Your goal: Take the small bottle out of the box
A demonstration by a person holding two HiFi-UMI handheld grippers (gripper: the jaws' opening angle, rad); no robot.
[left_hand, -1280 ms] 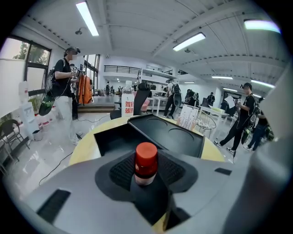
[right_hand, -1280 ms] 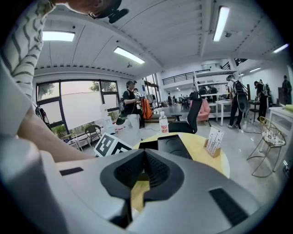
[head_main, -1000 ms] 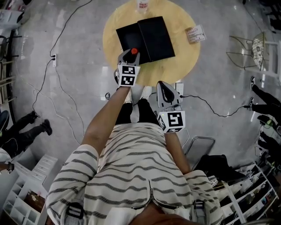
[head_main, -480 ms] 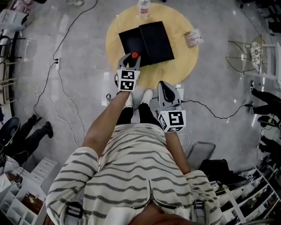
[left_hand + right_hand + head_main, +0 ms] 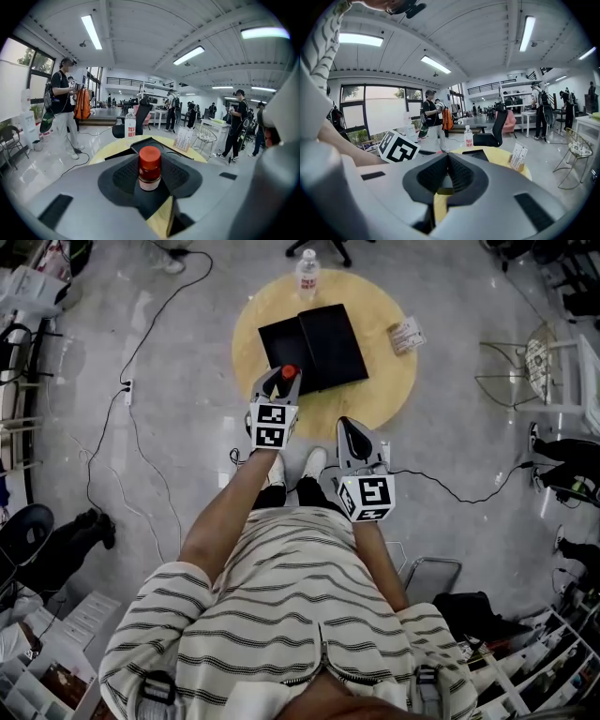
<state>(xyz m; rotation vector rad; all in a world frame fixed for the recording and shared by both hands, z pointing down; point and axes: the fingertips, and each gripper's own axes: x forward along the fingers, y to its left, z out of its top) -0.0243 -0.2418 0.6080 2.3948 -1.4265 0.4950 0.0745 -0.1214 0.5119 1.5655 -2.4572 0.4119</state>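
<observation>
My left gripper (image 5: 284,379) is shut on a small bottle (image 5: 150,168) with a red cap (image 5: 289,371), holding it upright above the near edge of the round yellow table (image 5: 394,381). The open black box (image 5: 314,346) lies on the table just beyond it, also seen past the bottle as the black box (image 5: 145,145). My right gripper (image 5: 352,432) is shut with nothing between its jaws, held nearer my body, off the table's front edge. In the right gripper view the right gripper (image 5: 447,176) points toward the table (image 5: 506,164).
A water bottle (image 5: 307,271) stands at the table's far edge, and a small sign card (image 5: 408,336) at its right. Cables (image 5: 141,456) run over the grey floor. A wire chair (image 5: 534,362) stands to the right. Several people stand around the room.
The table and box have slid farther away in the head view as I back off. The left gripper keeps the bottle, now nearer the table's front edge. The right gripper has barely moved.
</observation>
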